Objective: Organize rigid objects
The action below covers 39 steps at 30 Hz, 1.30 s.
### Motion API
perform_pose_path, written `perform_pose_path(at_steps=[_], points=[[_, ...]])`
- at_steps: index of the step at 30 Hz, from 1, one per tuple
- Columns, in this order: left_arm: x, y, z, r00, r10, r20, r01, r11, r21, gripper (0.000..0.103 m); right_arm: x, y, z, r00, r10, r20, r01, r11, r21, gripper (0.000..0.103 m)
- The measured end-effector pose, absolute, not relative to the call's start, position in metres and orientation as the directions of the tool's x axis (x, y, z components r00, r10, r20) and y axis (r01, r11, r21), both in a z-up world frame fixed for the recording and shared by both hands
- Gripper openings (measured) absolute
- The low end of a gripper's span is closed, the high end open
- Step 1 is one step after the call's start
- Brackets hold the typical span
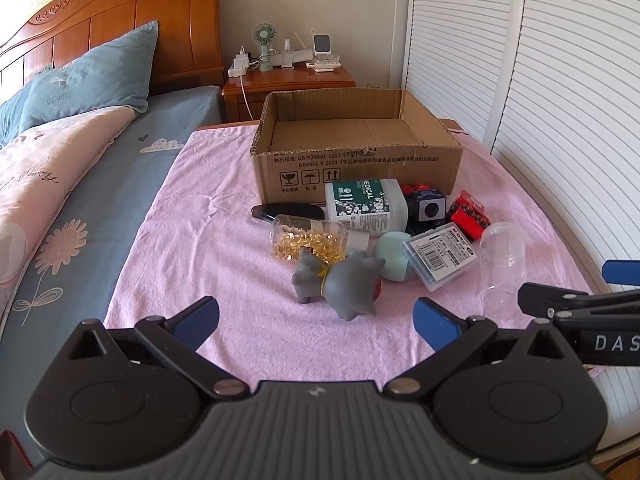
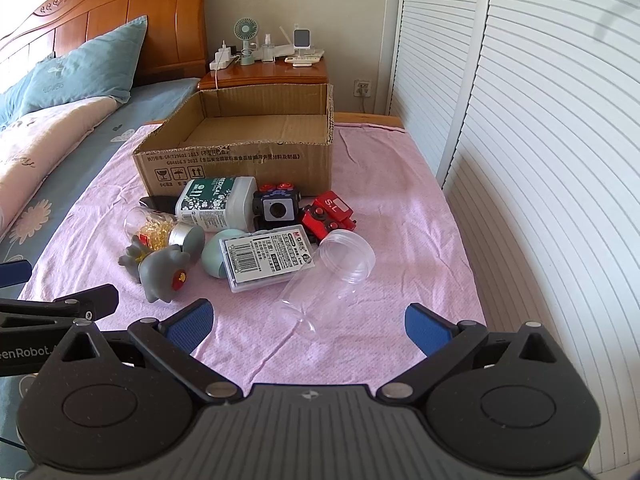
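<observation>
Both hand-held grippers, left (image 1: 316, 320) and right (image 2: 308, 322), hang wide open and empty; ahead of my right one, I fear the clear jar (image 2: 328, 272) will roll away when touched.

Wooden headboard (image 1: 116, 12), nightstand (image 1: 288, 80), white louvered doors (image 1: 560, 100), daylight

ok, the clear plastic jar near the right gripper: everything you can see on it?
The clear plastic jar is a see-through, seemingly empty cylinder with a wide threaded mouth and no lid. It lies on its side on the pink towel, mouth toward the brown cardboard box, base toward the camera. Its rim sits beside the labelled clear flat case and the red toy car; contact cannot be confirmed. Neither gripper touches it.
</observation>
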State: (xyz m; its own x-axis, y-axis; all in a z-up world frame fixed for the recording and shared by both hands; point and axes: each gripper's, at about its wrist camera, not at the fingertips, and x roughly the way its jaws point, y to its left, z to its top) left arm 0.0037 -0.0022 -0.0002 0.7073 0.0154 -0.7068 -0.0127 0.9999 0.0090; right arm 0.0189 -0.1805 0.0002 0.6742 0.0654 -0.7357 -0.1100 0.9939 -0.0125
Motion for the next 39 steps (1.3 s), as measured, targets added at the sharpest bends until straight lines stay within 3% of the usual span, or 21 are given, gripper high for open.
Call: perform_pose_path(at_steps=[39], points=[[0.009, -0.0062, 0.0026, 0.716, 0.008, -0.698, 0.011, 1.0, 0.023, 0.102, 0.0223, -0.1837, 0.0029, 0.683, 0.081, -0.726, -0.123, 0.992, -0.005, 0.103]])
